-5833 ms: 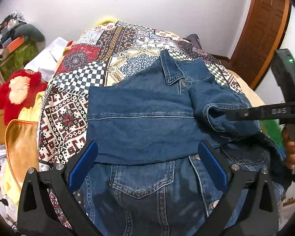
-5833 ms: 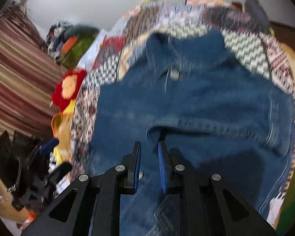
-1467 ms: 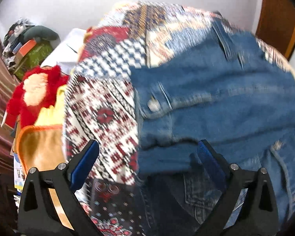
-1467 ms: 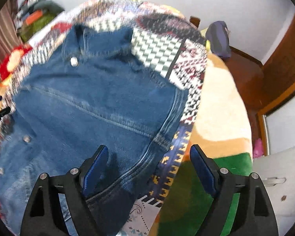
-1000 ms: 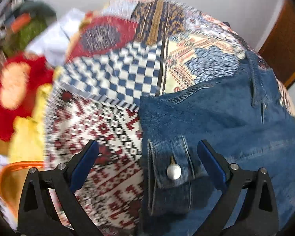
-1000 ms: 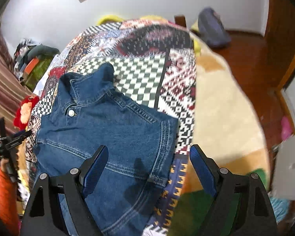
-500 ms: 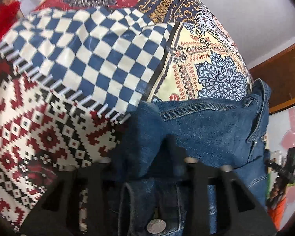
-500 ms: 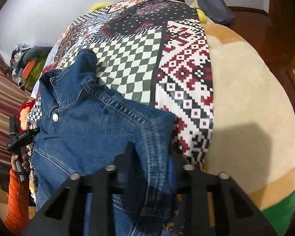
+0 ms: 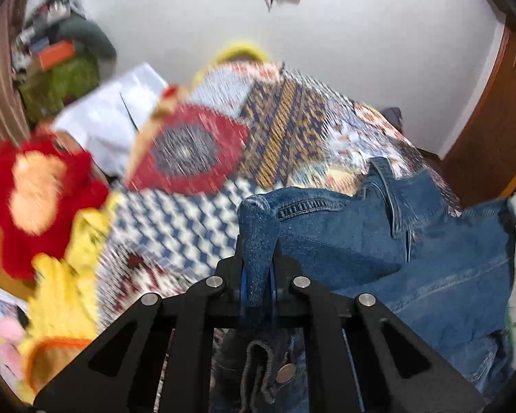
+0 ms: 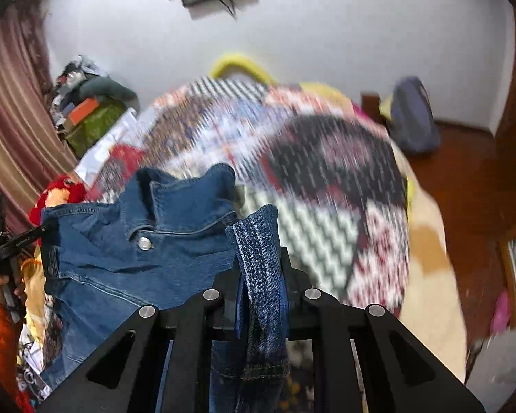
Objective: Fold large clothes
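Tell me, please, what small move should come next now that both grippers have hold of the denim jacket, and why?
Probably carry both shoulders forward and down over the lower half. The left gripper and right gripper each have jaws shut on a shoulder fold of the denim jacket, which hangs raised above the patchwork blanket.

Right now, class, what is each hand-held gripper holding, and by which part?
Both grip the denim jacket: the left hand-held gripper pinches one shoulder corner, the right hand-held gripper the other.
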Tool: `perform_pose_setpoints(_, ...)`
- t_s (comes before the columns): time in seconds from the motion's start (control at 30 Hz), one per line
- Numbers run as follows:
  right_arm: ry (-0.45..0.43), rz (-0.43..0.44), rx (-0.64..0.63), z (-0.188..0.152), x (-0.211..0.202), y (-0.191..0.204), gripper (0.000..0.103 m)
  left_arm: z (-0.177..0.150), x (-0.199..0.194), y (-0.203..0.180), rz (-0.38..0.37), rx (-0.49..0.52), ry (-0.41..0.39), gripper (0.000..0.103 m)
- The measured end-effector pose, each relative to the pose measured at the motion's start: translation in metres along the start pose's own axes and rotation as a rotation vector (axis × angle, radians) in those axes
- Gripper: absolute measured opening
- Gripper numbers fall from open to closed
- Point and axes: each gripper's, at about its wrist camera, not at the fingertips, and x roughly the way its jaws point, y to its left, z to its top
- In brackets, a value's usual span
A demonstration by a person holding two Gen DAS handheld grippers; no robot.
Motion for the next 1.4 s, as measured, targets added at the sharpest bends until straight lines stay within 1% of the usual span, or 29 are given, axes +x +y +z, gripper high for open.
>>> perform_pose_setpoints(0.03,-0.011,0.0,-0.002,0.006,0.002,0.004,0.013,0.004,0.001,0.001,0.03,0.012,-0.012,0.009)
perform_pose_setpoints(0.1,-0.013,-0.013,0.006,0.016,0.015,0.006,0.013,0.008,0.01,0.007,0.077,0.021,-0.006,0.009)
perform_pose_setpoints(0.17,0.011,-0.03,0.002,0.018,0.036,0.004,0.013,0.01,0.029,0.016,0.109,0.01,0.035,0.009)
perform_pose_setpoints(0.23,0.049,-0.078,-0.008,0.011,0.061,0.0,0.013,0.008,0.051,0.026,0.116,-0.007,0.076,0.009)
perform_pose_setpoints(0.3,0.084,-0.108,-0.008,0.002,0.081,-0.006,0.013,0.001,0.068,0.032,0.119,-0.017,0.106,0.01)
perform_pose_setpoints(0.43,0.143,-0.132,0.022,-0.018,0.113,-0.028,0.014,-0.013,0.096,0.033,0.144,-0.006,0.161,0.012)
perform_pose_setpoints(0.5,0.183,-0.125,0.055,-0.025,0.125,-0.039,0.014,-0.017,0.112,0.033,0.17,0.005,0.19,0.016)
perform_pose_setpoints(0.57,0.219,-0.126,0.069,-0.028,0.134,-0.044,0.016,-0.021,0.119,0.035,0.174,0.0,0.198,0.021)
perform_pose_setpoints(0.6,0.234,-0.135,0.063,-0.031,0.138,-0.045,0.02,-0.022,0.122,0.037,0.17,-0.012,0.199,0.021)
perform_pose_setpoints(0.63,0.246,-0.151,0.05,-0.032,0.141,-0.044,0.028,-0.023,0.123,0.038,0.167,-0.022,0.196,0.022)
perform_pose_setpoints(0.67,0.246,-0.181,0.03,-0.033,0.142,-0.043,0.034,-0.023,0.122,0.039,0.166,-0.026,0.191,0.022)
perform_pose_setpoints(0.7,0.249,-0.247,-0.003,-0.034,0.142,-0.041,0.055,-0.024,0.122,0.039,0.167,-0.023,0.191,0.022)
perform_pose_setpoints(0.73,0.25,-0.29,-0.019,-0.034,0.142,-0.04,0.074,-0.025,0.121,0.038,0.167,-0.015,0.194,0.022)
perform_pose_setpoints(0.77,0.244,-0.324,-0.036,-0.034,0.14,-0.04,0.078,-0.026,0.12,0.037,0.163,-0.008,0.203,0.022)
perform_pose_setpoints(0.87,0.266,-0.287,-0.001,-0.034,0.129,-0.045,0.078,-0.029,0.113,0.032,0.174,0.019,0.231,0.022)
perform_pose_setpoints(0.93,0.262,-0.274,0.02,-0.032,0.114,-0.044,0.078,-0.029,0.104,0.027,0.187,0.043,0.233,0.022)
perform_pose_setpoints(1.03,0.207,-0.268,0.007,-0.025,0.08,-0.031,0.078,-0.029,0.077,0.024,0.164,0.052,0.224,0.023)
perform_pose_setpoints(1.13,0.155,-0.235,-0.023,-0.023,0.039,-0.01,0.078,-0.027,0.043,0.02,0.129,0.046,0.196,0.023)
perform_pose_setpoints(1.2,0.115,-0.213,-0.052,-0.025,0.008,0.009,0.078,-0.026,0.017,0.014,0.121,0.055,0.163,0.031)
perform_pose_setpoints(1.27,0.074,-0.191,-0.08,-0.029,-0.022,0.027,0.078,-0.027,-0.013,0.007,0.11,0.064,0.115,0.05)
perform_pose_setpoints(1.33,0.036,-0.176,-0.097,-0.033,-0.047,0.042,0.078,-0.03,-0.041,-0.002,0.095,0.072,0.077,0.06)
perform_pose_setpoints(1.4,-0.001,-0.165,-0.113,-0.041,-0.075,0.058,0.078,-0.032,-0.067,-0.011,0.072,0.084,0.042,0.061)
